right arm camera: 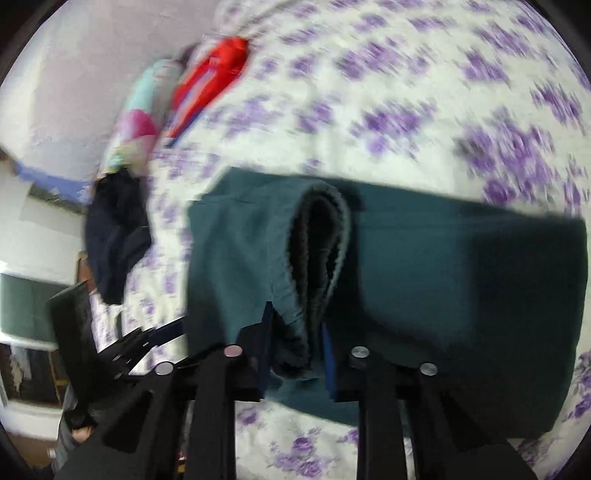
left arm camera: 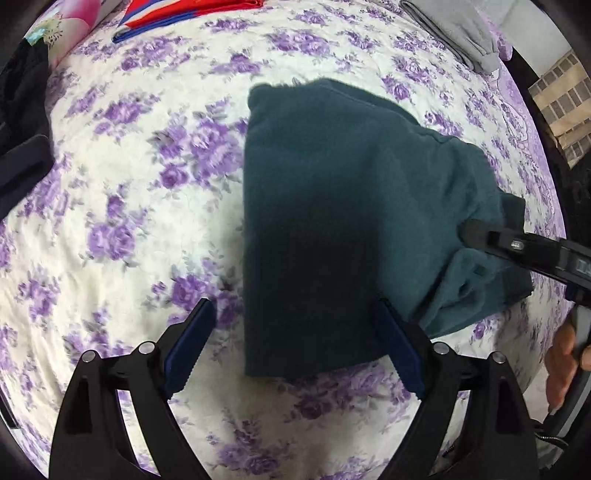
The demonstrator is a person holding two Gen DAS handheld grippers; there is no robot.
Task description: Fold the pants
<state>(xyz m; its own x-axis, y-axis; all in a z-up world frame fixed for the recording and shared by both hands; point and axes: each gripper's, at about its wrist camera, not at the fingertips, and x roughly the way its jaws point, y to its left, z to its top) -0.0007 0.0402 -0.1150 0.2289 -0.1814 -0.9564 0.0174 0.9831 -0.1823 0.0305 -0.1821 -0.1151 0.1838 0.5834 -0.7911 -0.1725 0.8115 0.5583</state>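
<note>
Dark teal pants [left arm camera: 332,203] lie folded into a thick block on the purple-flowered bedspread [left arm camera: 129,184]. My left gripper [left arm camera: 295,332] hovers over the block's near end, open. Its right finger [left arm camera: 399,343] is over the cloth and its left finger [left arm camera: 192,347] over bare bedspread. My right gripper [right arm camera: 295,343] is shut on a bunched fold of the pants [right arm camera: 443,277] at the looped waistband edge [right arm camera: 317,243]. In the left wrist view the right gripper [left arm camera: 476,232] reaches in from the right onto the pants' loose end.
A red and blue garment [left arm camera: 192,11], a grey garment [left arm camera: 454,29] and a pink-flowered pillow [left arm camera: 70,18] lie at the far side of the bed. A black garment [left arm camera: 22,110] sits at the left. The bed's edge runs along the right. A hand [left arm camera: 565,362] holds the right gripper.
</note>
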